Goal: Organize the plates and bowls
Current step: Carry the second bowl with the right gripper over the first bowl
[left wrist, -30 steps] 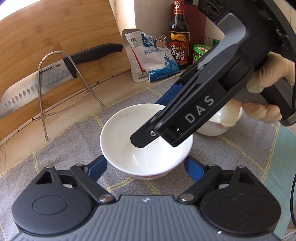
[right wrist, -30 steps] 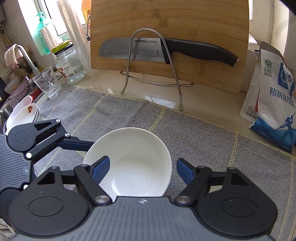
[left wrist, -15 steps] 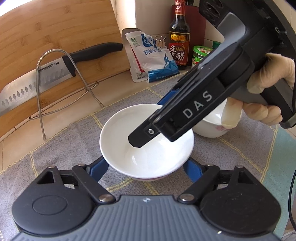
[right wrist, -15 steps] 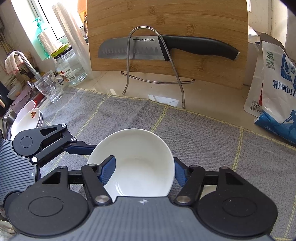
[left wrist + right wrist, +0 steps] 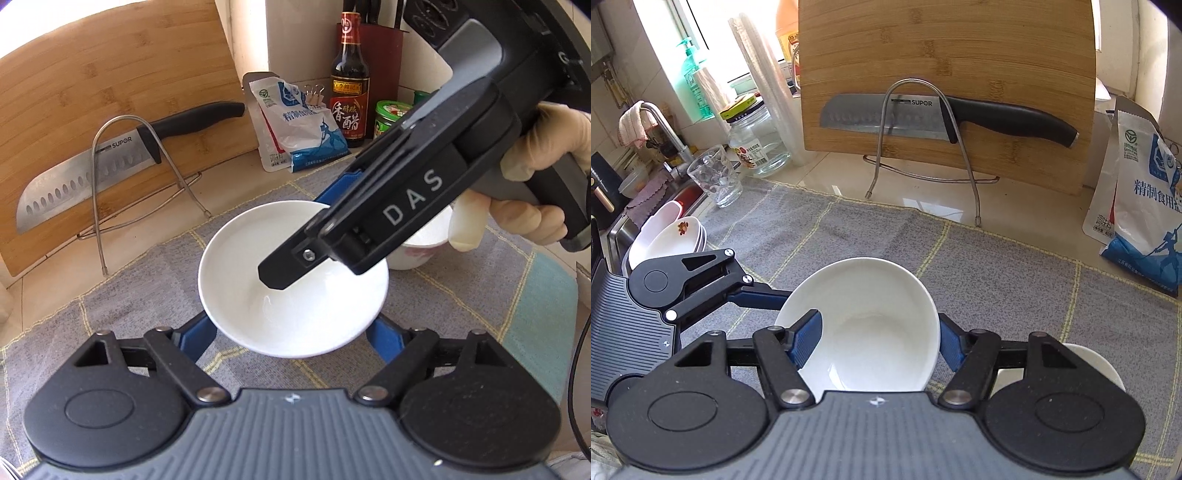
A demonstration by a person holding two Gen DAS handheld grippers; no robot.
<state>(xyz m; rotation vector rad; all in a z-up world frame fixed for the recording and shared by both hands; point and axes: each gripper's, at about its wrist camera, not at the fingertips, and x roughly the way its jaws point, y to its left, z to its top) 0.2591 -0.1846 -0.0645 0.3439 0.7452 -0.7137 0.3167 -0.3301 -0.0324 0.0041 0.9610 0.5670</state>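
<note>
Sitting over the grey cloth, the bowl is being gripped by both claws: the left gripper is squeezing its sides, and the right gripper is clamping its rim, one finger inside. A second bowl is lying just right. Far off, a knife is leaning on a board; plates are waiting left by the sink.

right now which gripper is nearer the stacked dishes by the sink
Left. The left gripper is right beside the stacked dishes; the right gripper is farther off, across the white bowl.
</note>
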